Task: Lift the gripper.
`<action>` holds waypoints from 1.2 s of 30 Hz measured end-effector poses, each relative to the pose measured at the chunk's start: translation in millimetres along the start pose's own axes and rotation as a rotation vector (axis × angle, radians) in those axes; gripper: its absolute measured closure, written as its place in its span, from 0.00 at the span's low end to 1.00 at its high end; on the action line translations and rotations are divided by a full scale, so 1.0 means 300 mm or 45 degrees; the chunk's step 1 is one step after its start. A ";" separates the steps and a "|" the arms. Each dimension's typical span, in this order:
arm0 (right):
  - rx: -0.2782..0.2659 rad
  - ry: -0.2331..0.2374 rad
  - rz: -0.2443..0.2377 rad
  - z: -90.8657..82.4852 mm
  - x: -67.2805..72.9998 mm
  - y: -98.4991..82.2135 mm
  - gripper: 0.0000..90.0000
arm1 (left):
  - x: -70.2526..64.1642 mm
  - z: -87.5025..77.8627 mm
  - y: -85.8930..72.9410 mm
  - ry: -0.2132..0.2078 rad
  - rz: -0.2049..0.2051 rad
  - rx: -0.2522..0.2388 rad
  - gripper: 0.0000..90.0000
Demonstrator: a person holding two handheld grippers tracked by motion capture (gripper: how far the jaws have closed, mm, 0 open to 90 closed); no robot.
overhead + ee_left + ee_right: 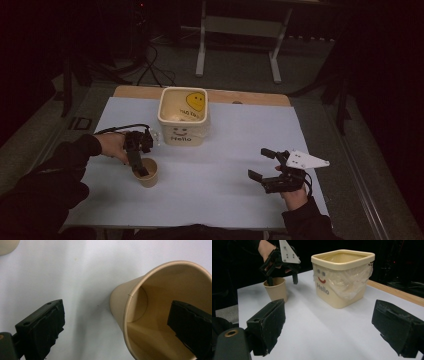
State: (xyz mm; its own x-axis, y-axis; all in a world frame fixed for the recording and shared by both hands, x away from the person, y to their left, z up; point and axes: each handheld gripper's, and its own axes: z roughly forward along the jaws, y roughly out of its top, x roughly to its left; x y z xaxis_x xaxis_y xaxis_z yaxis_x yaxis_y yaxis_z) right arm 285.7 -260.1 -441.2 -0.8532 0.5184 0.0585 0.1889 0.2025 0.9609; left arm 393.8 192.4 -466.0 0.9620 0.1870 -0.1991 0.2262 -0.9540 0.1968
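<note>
A tan paper cup [148, 173] stands upright on the pale table sheet [225, 145], left of centre. My left gripper [145, 156] is open over its rim. In the left gripper view one jaw is inside the cup [155, 302] and the other is outside above the sheet, neither pad pressing the wall. From the right gripper view the same cup [276, 290] sits under the left gripper [282, 280]. My right gripper [260, 164] stands open near the table's right side with nothing between its fingers [268, 322].
A cream square bin [182, 127] with a clear liner, a smiley face and "Hello" on its side [337, 295] stands at the back centre. The wooden table edge [250, 97] runs behind it. A metal frame stands on the dark floor beyond.
</note>
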 end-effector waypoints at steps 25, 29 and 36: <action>0.011 0.006 0.005 -0.004 0.002 -0.001 0.13 | -0.036 -0.089 0.033 0.025 0.023 -0.006 0.02; 0.013 0.007 0.005 -0.003 0.002 -0.001 0.13 | -0.042 -0.123 0.034 0.050 0.015 -0.011 0.02; 0.004 0.017 0.022 -0.003 -0.001 -0.001 0.12 | -0.053 -0.167 0.039 0.061 0.014 -0.002 0.02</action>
State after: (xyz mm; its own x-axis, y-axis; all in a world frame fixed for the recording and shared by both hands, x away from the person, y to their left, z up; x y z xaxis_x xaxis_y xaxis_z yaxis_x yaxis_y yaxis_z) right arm 285.4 -260.8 -441.3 -0.8564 0.5103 0.0785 0.2048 0.1964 0.9589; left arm 388.7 190.1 -412.5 0.9706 0.1878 -0.1507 0.2160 -0.9556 0.2004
